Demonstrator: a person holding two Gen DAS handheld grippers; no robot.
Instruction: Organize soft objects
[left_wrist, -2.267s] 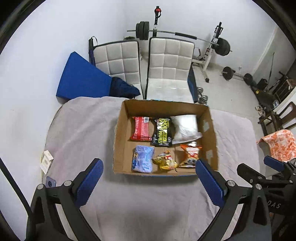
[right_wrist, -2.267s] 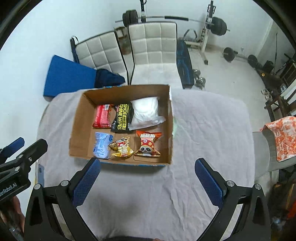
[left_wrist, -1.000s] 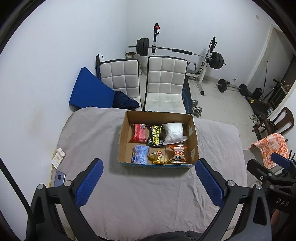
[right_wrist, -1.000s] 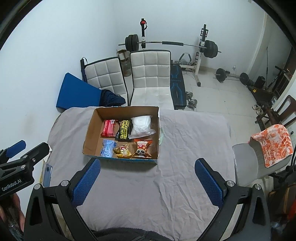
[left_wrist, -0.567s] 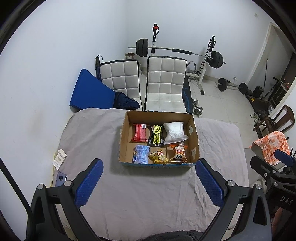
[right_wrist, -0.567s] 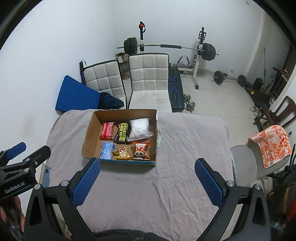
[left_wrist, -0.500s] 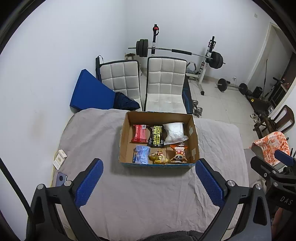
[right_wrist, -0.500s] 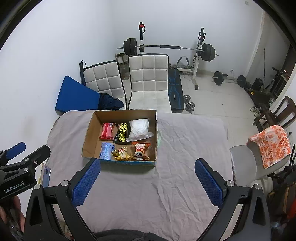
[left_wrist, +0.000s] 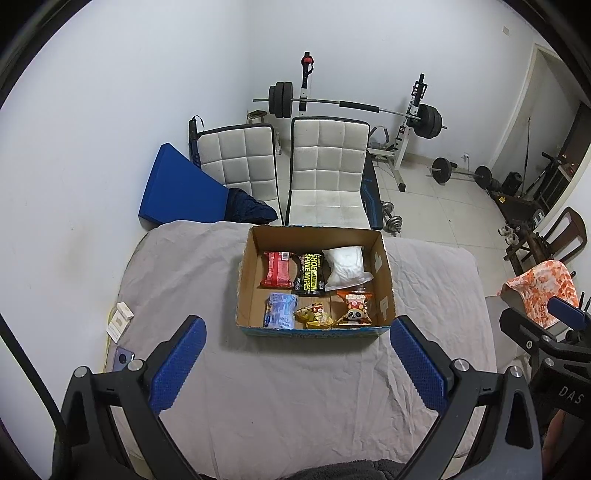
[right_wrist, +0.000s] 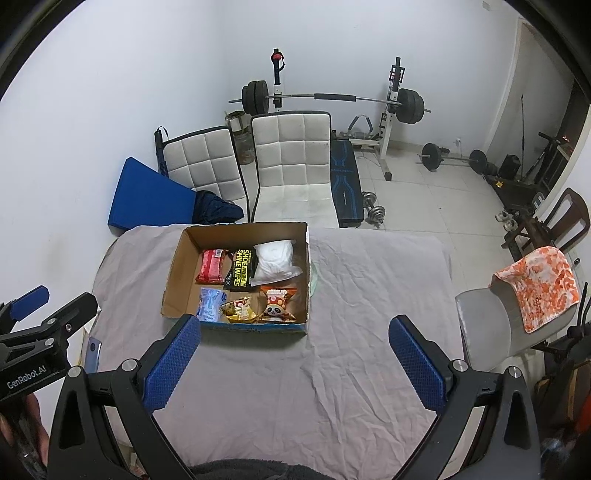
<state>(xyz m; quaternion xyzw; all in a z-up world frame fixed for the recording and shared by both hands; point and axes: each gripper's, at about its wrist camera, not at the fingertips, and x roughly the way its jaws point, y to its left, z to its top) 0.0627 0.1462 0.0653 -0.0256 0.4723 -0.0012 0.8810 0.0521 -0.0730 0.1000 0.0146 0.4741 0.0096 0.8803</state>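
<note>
Both views are evenly and fairly brightly lit by cool, diffuse indoor light with no visible source. Shadows are soft: a faint one lies on the grey cloth of the counter along the near side of the cardboard box. The white wall shows no glare. Fisheye distortion bends straight lines strongly toward the edges, and black vignetting fills the corners. Focus is sharp throughout, without motion blur.

Matt brown cardboard box holding glossy plastic snack packets on a tabletop draped in wrinkled grey cloth, fronted by black plastic claws with dimpled blue rubbery pads, steel bolts.
</note>
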